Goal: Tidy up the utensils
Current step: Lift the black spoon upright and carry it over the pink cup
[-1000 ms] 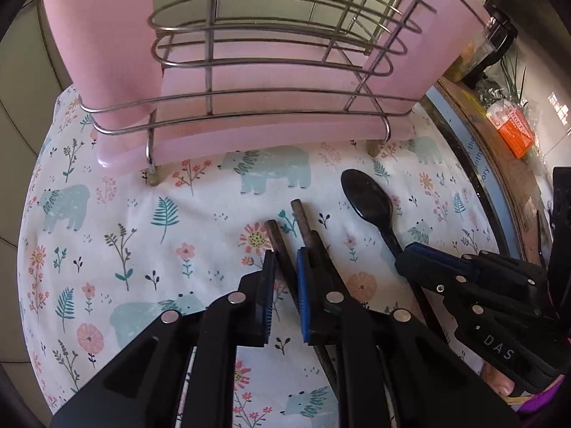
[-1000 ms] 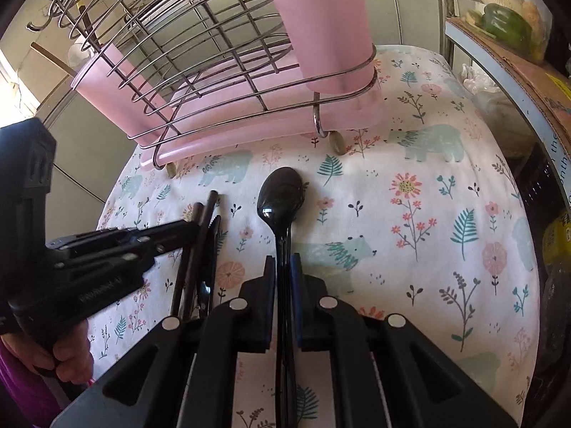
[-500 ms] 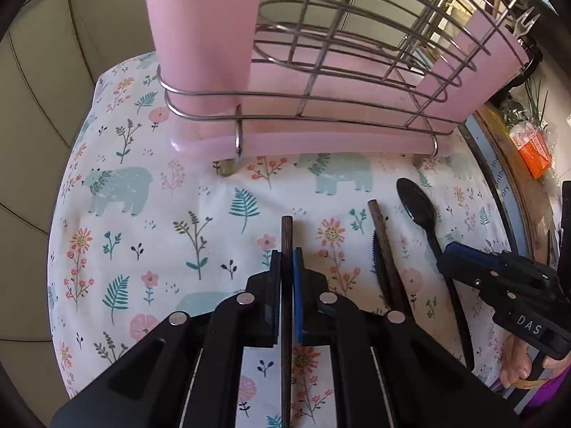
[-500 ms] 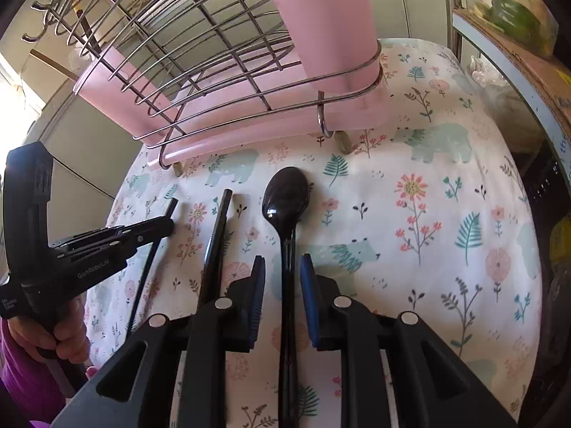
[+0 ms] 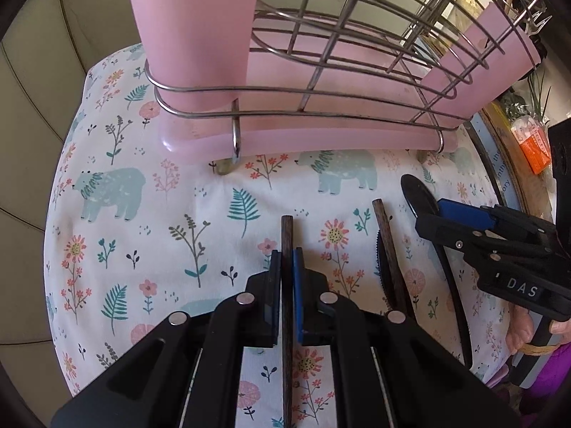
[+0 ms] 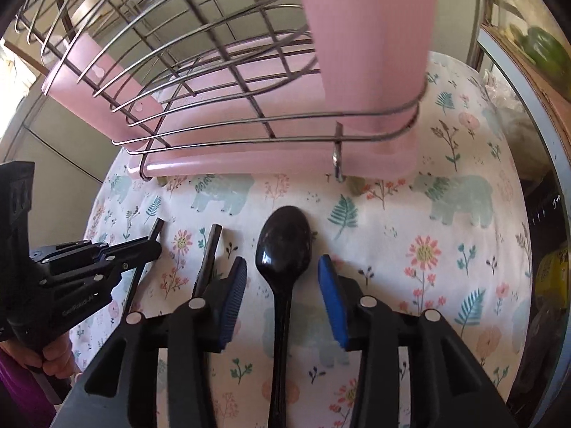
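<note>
A dark wooden chopstick (image 5: 286,278) lay lengthwise between the pads of the left gripper (image 5: 285,267), whose jaws were pinched onto it, its blunt end sticking out toward twelve o'clock over the flowered cloth (image 5: 150,221). In the right wrist view the same stick's end (image 6: 156,228) showed just past that gripper's tip (image 6: 142,249), at about nine o'clock.

A second chopstick (image 5: 387,246) lay on the cloth at about three o'clock from the first, apart from it, with a dark toothed utensil (image 5: 380,267) right against its left side; what that utensil was could not be told. From the right wrist this second stick (image 6: 210,249) ran up beside the left pad.

The black spoon (image 6: 283,246) lay flat on the cloth, bowl toward twelve o'clock, handle running down toward six. The right gripper (image 6: 282,285) had just been opening: its blue pads stood spread either side of the spoon's neck, neither touching it. In the left wrist view the spoon's bowl (image 5: 415,192) peeked out at two o'clock behind the right gripper's fingers (image 5: 460,214).

Beyond all the utensils, at twelve o'clock, stood a wire rack (image 6: 228,71) in a pink tray (image 5: 321,139), its feet on the cloth. A hand (image 6: 53,356) held the left gripper's handle at eight o'clock.
</note>
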Demonstrator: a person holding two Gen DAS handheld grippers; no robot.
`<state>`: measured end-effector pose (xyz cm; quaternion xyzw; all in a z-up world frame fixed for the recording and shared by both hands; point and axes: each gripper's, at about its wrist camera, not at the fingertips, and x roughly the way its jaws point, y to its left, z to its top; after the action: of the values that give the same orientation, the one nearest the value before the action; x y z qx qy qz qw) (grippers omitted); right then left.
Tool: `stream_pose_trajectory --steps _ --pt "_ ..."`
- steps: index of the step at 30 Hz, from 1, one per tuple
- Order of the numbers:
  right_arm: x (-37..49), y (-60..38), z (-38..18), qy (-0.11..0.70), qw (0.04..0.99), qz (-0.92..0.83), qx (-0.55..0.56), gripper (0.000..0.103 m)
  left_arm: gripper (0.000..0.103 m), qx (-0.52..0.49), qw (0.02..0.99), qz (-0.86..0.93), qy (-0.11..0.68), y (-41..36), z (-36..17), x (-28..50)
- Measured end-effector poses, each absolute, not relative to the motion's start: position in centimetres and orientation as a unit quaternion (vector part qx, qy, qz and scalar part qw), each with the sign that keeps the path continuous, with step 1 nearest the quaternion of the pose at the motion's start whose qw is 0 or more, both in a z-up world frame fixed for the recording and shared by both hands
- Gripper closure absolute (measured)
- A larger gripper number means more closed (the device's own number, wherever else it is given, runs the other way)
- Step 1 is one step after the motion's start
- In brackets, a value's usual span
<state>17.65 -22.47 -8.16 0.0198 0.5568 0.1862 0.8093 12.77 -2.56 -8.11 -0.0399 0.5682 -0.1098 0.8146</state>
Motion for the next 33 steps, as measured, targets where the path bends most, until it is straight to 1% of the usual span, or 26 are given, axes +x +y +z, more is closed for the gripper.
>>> stream_pose_trajectory --steps 7,8,9,13,16,21,27,33 --pt "18.4 -20.5 -8.3 0.563 0.806 0.177 -0.040 0.060 0.097 -0.040 0.812 -0.116 0.570 -2.1 -8.3 13.0" --pt "18.3 -20.5 -8.3 0.559 0.810 0.172 -0.047 0.065 0.097 -0.042 0.812 -0.116 0.570 -2.1 -8.5 13.2" --pt "18.2 -20.7 -8.2 0.556 0.811 0.175 -0.044 0.069 0.097 -0.047 0.813 -0.117 0.569 -2.0 -8.5 13.3" --pt "17.8 -22.2 -7.8 0.544 0.819 0.182 -0.001 0.069 0.097 -0.064 0.818 -0.124 0.559 -1.4 -8.1 13.0" --pt "17.1 -23.4 -6.7 0.519 0.831 0.197 0.035 0.069 0.097 -0.076 0.827 -0.126 0.543 -0.8 -7.2 12.6" --pt "14.9 -25.0 -3.1 0.444 0.861 0.237 0.073 0.069 0.097 -0.096 0.855 -0.133 0.492 0.3 -4.6 11.6" --pt "12.2 -26.6 1.6 0.351 0.894 0.264 0.090 0.069 0.098 -0.110 0.895 -0.137 0.411 1.8 -0.8 9.7" --pt "10.4 -28.1 7.4 0.249 0.922 0.271 0.116 0.069 0.098 -0.111 0.933 -0.146 0.309 2.5 5.3 8.2"
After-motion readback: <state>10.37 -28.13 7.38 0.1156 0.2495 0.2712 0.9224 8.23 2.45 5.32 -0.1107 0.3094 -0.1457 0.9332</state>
